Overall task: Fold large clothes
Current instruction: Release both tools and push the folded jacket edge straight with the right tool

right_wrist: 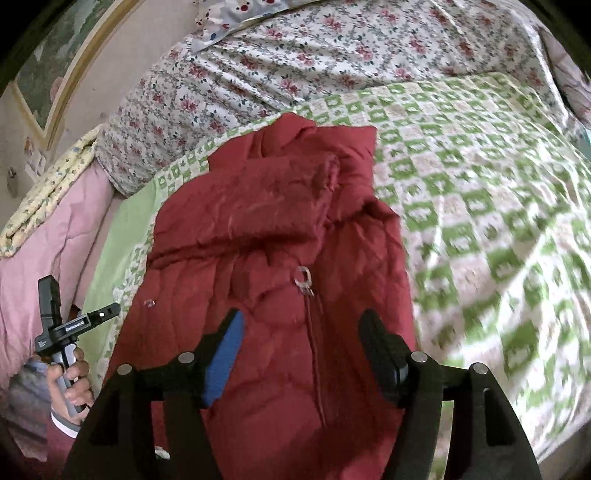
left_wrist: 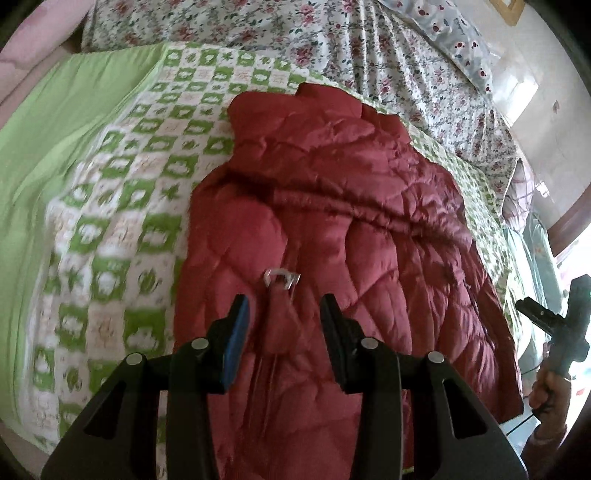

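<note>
Hovering both grippers over the red puffer jacket (left_wrist: 332, 206) on my green checked quilt (left_wrist: 122, 177). Left gripper (left_wrist: 284, 310) is partly open, gripping nothing; right gripper (right_wrist: 303, 328) gapes wider, empty too.

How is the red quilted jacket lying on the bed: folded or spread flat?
Partly folded. The red jacket has a padded layer doubled over across its upper part, with a thick crease below it. Neither gripper holds it.

Dark red quilted jacket (left_wrist: 332, 221); green-white checked blanket (left_wrist: 122, 192); floral sheet (left_wrist: 258, 26) (pink roses).
</note>
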Motion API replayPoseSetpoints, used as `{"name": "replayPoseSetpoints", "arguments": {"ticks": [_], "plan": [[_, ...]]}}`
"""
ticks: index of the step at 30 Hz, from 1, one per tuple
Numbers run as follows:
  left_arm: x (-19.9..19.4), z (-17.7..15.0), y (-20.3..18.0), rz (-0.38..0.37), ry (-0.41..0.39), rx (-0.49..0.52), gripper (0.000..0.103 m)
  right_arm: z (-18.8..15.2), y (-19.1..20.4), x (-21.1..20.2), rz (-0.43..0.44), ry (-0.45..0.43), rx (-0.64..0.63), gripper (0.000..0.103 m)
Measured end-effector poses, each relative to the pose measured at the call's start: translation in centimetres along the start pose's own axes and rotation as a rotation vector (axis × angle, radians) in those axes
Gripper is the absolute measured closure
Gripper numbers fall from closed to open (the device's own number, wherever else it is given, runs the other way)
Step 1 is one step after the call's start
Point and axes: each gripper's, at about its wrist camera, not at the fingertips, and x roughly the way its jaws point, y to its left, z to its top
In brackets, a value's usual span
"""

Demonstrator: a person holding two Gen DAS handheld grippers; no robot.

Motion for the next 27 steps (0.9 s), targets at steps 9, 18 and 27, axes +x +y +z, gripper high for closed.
{"name": "replayPoseSetpoints", "arguments": {"ticks": [9,18,27], "plan": [[-2.2,-3.3,1.5,0.013,0.006,-0.013,0.063,-3.7,-1.7,-2.7,-0.096,0.005,0.01,0.03],[-3.8,-5.5,2.6,0.01,-0.005,-0.046,0.047,-7.0,-1.7,-2.8,-0.1,0.059,0.016,0.03],[-3.9,-7.7,3.9,0.015,0.012,-0.07,0.035,-8.8,-1.8,-2.7,-0.072,0.086,0.045,0.028]]}}
